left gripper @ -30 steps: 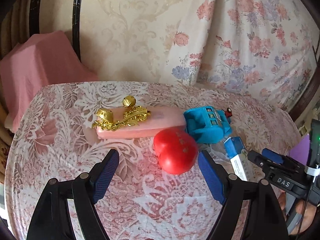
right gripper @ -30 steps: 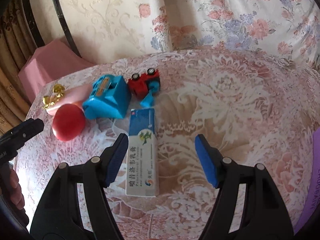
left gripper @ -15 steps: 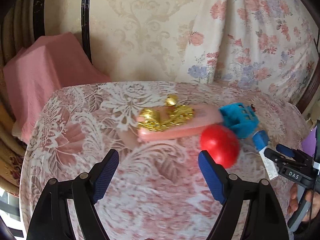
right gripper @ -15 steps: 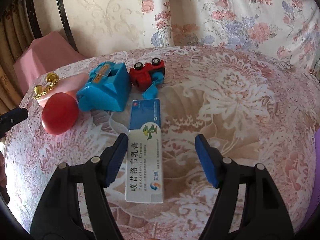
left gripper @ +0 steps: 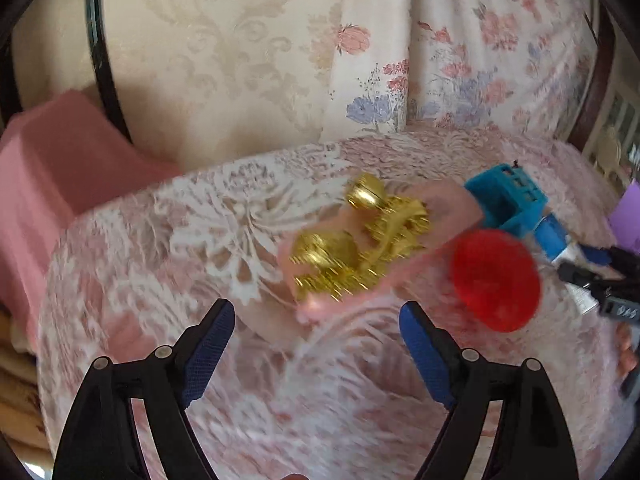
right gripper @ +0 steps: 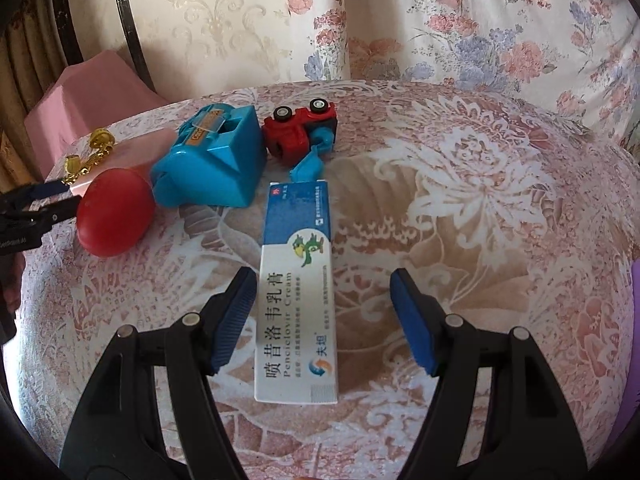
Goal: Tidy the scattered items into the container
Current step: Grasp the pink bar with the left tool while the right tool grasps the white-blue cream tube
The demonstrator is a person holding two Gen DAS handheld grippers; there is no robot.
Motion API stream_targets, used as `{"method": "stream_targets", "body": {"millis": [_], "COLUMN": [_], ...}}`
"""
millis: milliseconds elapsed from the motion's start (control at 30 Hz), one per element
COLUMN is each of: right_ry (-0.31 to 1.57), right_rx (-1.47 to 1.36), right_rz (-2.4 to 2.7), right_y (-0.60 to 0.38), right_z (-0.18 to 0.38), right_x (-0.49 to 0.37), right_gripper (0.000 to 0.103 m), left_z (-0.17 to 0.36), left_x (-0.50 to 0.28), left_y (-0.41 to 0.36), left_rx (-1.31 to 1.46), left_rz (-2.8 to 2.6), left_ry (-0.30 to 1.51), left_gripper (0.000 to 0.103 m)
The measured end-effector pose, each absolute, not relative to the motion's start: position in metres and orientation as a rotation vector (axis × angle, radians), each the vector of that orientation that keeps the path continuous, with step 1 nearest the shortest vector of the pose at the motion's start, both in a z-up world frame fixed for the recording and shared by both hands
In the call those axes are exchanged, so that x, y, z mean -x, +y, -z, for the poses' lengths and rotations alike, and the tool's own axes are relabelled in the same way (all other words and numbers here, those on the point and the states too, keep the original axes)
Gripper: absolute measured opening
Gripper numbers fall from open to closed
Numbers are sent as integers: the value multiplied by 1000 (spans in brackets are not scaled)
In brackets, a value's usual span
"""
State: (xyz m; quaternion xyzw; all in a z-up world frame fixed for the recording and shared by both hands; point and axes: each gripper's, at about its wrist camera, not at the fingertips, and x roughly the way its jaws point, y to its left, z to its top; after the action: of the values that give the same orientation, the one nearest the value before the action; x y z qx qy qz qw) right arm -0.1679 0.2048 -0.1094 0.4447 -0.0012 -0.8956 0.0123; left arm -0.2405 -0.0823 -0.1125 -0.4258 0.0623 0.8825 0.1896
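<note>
In the right wrist view my right gripper (right gripper: 324,312) is open, its jaws on either side of a blue-and-white cream box (right gripper: 298,292) that lies flat on the table. Beyond it are a blue tape dispenser (right gripper: 212,164), a red toy car (right gripper: 300,132) and a red ball (right gripper: 114,212). In the blurred left wrist view my left gripper (left gripper: 316,344) is open and empty, just short of a pink case (left gripper: 332,300) with gold ornaments (left gripper: 360,244). The red ball (left gripper: 496,278) and the dispenser (left gripper: 506,202) lie to its right.
The round table carries a pink-and-white lace cloth (right gripper: 460,184). A pink draped object (left gripper: 44,176) stands beyond its far left edge. Floral curtains (right gripper: 480,20) hang behind. A purple object (left gripper: 626,216) shows at the right edge of the left wrist view.
My left gripper has swung left, from the red ball to the pink case, and come closer. My right gripper has moved forward until its jaws flank the cream box.
</note>
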Motion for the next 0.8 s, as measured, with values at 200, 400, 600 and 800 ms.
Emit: {"method": "stream_targets", "body": {"millis": [200,400,600,800], "right_ry": [20,38,26,55], "right_rx": [-1398,-1409,-1412,-1396], "right_rz": [2795,2797,2792,2806], "right_y": [203,200,203,200], "right_z": [111,111,111,112], "right_x": [171,171,170,168], "right_gripper": [72,72,72,72], "left_z": [113,114,112,108], "left_x": [258,270,259,230], "left_y": [-79,-69,-50,-43], "left_rx": [1147,1116,1111,1178], "left_rz": [-2388,-2313,-2266,-2308], "left_ry": [214,267,434,451], "left_gripper": [88,92,79,51]}}
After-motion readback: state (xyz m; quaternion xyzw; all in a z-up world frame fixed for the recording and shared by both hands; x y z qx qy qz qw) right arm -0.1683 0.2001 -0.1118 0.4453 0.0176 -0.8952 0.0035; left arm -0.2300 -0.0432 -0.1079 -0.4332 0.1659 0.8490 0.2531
